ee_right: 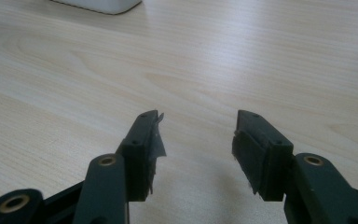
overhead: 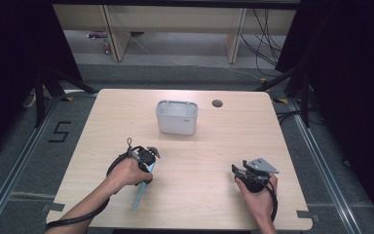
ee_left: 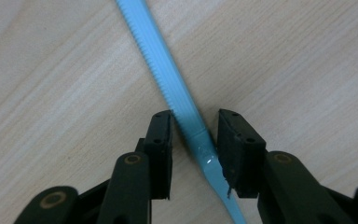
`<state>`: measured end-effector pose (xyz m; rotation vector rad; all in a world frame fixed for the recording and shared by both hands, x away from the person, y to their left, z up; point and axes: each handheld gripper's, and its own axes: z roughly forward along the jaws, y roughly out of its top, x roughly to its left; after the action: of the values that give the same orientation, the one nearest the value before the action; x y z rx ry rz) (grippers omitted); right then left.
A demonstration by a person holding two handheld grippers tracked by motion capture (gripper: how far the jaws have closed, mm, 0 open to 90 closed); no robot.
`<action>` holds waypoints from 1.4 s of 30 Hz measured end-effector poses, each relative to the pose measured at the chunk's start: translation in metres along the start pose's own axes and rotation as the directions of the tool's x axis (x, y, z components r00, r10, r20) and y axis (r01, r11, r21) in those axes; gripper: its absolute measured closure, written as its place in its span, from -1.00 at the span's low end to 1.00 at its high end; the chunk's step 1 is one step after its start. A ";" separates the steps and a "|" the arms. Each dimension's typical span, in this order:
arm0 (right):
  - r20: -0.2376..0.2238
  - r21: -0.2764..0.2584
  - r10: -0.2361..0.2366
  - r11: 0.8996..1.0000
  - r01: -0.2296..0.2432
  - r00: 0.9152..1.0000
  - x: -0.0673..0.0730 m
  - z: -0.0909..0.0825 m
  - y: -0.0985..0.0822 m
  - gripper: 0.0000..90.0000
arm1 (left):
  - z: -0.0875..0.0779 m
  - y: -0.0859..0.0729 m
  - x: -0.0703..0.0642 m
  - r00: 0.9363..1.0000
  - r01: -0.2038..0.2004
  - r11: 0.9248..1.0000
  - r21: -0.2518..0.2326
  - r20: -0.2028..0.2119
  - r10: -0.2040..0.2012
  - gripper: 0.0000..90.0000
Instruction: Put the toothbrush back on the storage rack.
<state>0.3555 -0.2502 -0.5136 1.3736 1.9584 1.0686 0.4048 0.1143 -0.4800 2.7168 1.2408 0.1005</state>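
With our left gripper [ee_left: 193, 135] fingers spread astride the blue comb [ee_left: 168, 79] lying flat on the worktop [overhead: 214, 161], apparently not yet pinching, it could skid sideways as they close.

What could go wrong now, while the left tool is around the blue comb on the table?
1. In the left gripper view, the left tool straddles the thin blue comb near its narrow handle end; with the comb flat on the table, the pads may slip off.
2. Gripped that close to one end, the long toothed part could swing or droop when lifted.
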 end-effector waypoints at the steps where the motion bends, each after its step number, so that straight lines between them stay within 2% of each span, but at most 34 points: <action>1: 0.000 0.000 -0.001 1.000 0.001 1.000 0.000 0.000 0.000 0.12 | -0.001 0.000 0.000 1.000 -0.014 1.000 0.010 0.000 0.014 0.46; 2: -0.001 -0.011 0.001 1.000 -0.001 1.000 0.000 0.001 0.000 0.13 | -0.001 0.000 0.000 1.000 -0.023 1.000 0.015 0.002 0.023 0.48; 5: -0.002 0.008 0.001 1.000 -0.001 1.000 0.001 0.000 0.000 0.13 | -0.001 -0.001 0.001 0.999 -0.034 0.999 0.023 0.010 0.034 0.54; 6: 0.000 0.015 0.024 1.000 -0.024 1.000 0.002 0.000 0.000 0.13 | -0.002 -0.001 0.001 0.999 -0.042 0.999 0.028 0.013 0.042 0.57; 7: -0.003 -0.004 0.001 1.000 -0.001 1.000 0.001 0.001 0.000 0.13 | -0.001 -0.001 0.002 0.998 -0.056 0.998 0.022 0.014 0.056 0.59; 8: -0.001 -0.018 -0.038 0.999 0.038 0.999 -0.001 0.002 0.000 0.13 | -0.001 -0.001 0.002 0.999 -0.050 0.998 0.025 0.022 0.050 0.61; 9: -0.011 -0.007 -0.030 1.000 0.029 1.000 -0.001 0.002 0.000 0.13 | -0.001 -0.001 0.002 0.998 -0.059 0.998 0.032 0.026 0.058 0.64; 10: 0.000 -0.007 -0.040 0.999 0.040 0.999 -0.002 0.001 0.000 0.13 | -0.001 -0.001 0.003 0.997 -0.066 0.997 0.036 0.029 0.065 0.66; 11: 0.003 -0.002 -0.025 1.000 0.025 1.000 -0.001 0.001 0.000 0.13 | -0.001 -0.001 0.003 0.997 -0.078 0.996 0.038 0.033 0.076 0.69; 12: -0.003 0.007 -0.001 1.000 0.001 1.000 0.001 0.000 0.000 0.13 | -0.001 0.000 0.004 0.993 -0.120 0.992 0.036 0.028 0.119 0.72; 14: -0.014 -0.003 -0.014 1.000 0.014 1.000 0.000 0.002 0.000 0.13 | -0.002 0.000 0.004 0.988 -0.156 0.987 0.043 0.029 0.154 0.73; 15: 0.000 -0.012 -0.031 0.999 0.031 1.000 -0.001 0.002 0.000 0.14 | -0.001 -0.001 0.003 0.988 -0.154 0.988 0.021 0.026 0.153 0.73; 17: 0.000 -0.005 -0.016 1.000 0.016 1.000 0.001 0.001 0.000 0.14 | -0.002 -0.002 0.003 0.983 -0.180 0.983 0.028 0.025 0.179 0.73; 18: 0.001 -0.013 -0.042 0.999 0.042 0.999 -0.001 0.002 0.000 0.14 | -0.001 -0.003 0.003 0.984 -0.179 0.984 0.009 0.024 0.179 0.73; 19: -0.006 0.003 -0.005 1.000 0.005 1.000 0.003 0.002 0.000 0.14 | -0.002 -0.003 0.003 0.983 -0.180 0.984 0.006 0.027 0.180 0.73; 21: -0.007 0.002 -0.003 1.000 0.003 1.000 0.003 0.002 0.000 0.14 | -0.003 -0.004 0.005 0.980 -0.198 0.980 0.021 0.031 0.197 0.74; 26: -0.007 0.006 -0.006 1.000 0.006 1.000 0.004 0.002 0.000 0.14 | -0.004 -0.007 0.004 0.979 -0.199 0.980 -0.023 0.033 0.199 0.74; 29: -0.007 0.004 -0.005 1.000 0.005 1.000 0.004 0.002 0.000 0.14 | -0.009 -0.009 0.005 0.974 -0.224 0.974 -0.029 0.021 0.225 0.74; 31: -0.007 0.005 -0.005 1.000 0.006 1.000 0.004 0.002 0.000 0.14 | -0.011 -0.010 0.006 0.973 -0.228 0.972 -0.052 0.014 0.229 0.74; 36: -0.010 0.009 -0.035 0.999 0.035 0.999 0.002 0.002 0.001 0.14 | -0.018 -0.013 0.009 0.973 -0.227 0.970 -0.089 0.007 0.229 0.74; 42: -0.014 0.005 -0.024 1.000 0.024 1.000 0.002 0.003 0.001 0.14 | -0.021 -0.017 0.011 0.975 -0.222 0.967 -0.121 -0.002 0.223 0.75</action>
<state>0.3576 -0.2469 -0.5148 1.3446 1.9841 1.0661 0.3972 0.1358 -0.4620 2.7353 0.8906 0.1791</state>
